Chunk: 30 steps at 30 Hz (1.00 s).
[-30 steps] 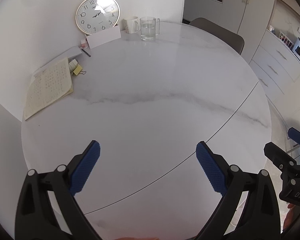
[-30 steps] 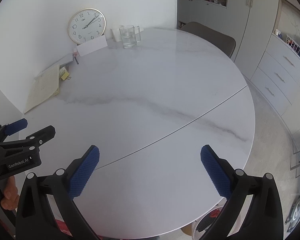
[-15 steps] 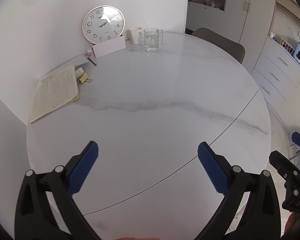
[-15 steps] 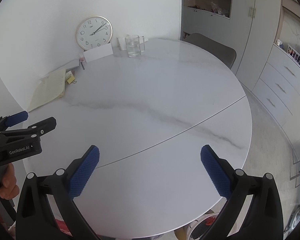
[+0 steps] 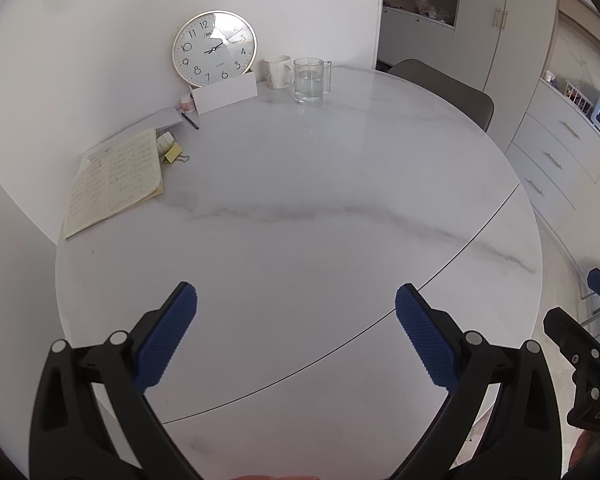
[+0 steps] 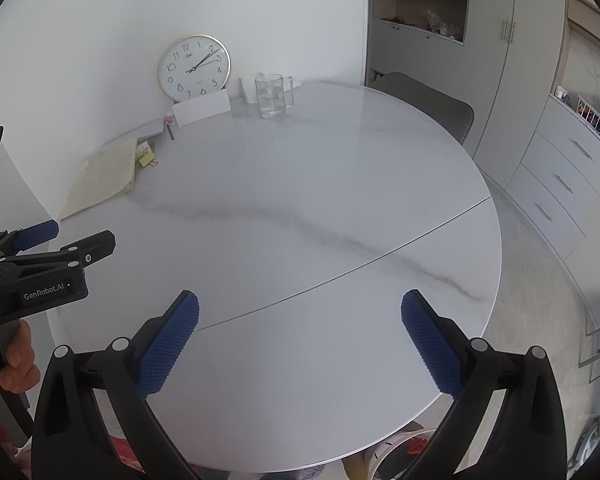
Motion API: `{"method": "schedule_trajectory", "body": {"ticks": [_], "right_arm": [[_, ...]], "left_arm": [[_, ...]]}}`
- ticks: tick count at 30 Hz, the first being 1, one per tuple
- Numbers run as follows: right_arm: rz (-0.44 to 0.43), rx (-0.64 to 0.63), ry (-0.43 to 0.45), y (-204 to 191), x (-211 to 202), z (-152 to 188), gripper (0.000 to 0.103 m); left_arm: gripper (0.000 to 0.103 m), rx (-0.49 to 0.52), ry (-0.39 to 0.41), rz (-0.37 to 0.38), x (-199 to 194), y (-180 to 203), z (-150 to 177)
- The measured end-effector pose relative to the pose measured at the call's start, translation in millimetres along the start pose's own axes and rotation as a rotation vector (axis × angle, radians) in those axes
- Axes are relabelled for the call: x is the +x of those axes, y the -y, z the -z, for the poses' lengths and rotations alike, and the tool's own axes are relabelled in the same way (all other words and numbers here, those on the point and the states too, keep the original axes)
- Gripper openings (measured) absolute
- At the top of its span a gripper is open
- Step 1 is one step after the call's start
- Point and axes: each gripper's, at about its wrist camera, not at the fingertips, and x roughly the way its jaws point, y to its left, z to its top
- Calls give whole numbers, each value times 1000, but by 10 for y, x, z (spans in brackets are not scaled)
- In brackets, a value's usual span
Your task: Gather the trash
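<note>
Both grippers hang above the near edge of the round marble table [image 5: 340, 184], each with its 2 blue-padded fingers spread wide and nothing between them: the left gripper [image 5: 296, 336] and the right gripper [image 6: 300, 340].

The broad middle of the table is bare. What could count as trash sits far off at about 11 o'clock from the left gripper: a small yellow folded note with a binder clip [image 5: 174, 155] and a little crumpled label or wrapper [image 5: 164, 141] just beside it (too small to say for sure what it is). They lie touching the top-right corner of the open notebook [image 5: 114, 182], near a pen [image 5: 190, 120] and below the wall clock [image 5: 214, 49], which leans behind a white card [image 5: 225, 96]. A ceramic mug [image 5: 278, 71] and a glass mug of water [image 5: 310, 80] stand at about 12 o'clock, well apart from the scraps.

The left gripper is the nearer one; from the right wrist view the same yellow scrap [image 6: 146, 157] sits further round, at about 10 o'clock. The reach probably goes forward and left, across the bare marble, with the left arm leading.
</note>
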Motion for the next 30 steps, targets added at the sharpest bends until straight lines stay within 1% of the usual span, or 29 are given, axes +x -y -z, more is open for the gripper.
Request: {"method": "schedule_trajectory", "body": {"ticks": [30], "right_arm": [[0, 5, -13, -6, 43, 42, 101]], "left_arm": [[95, 0, 2, -9, -4, -68, -12]]}}
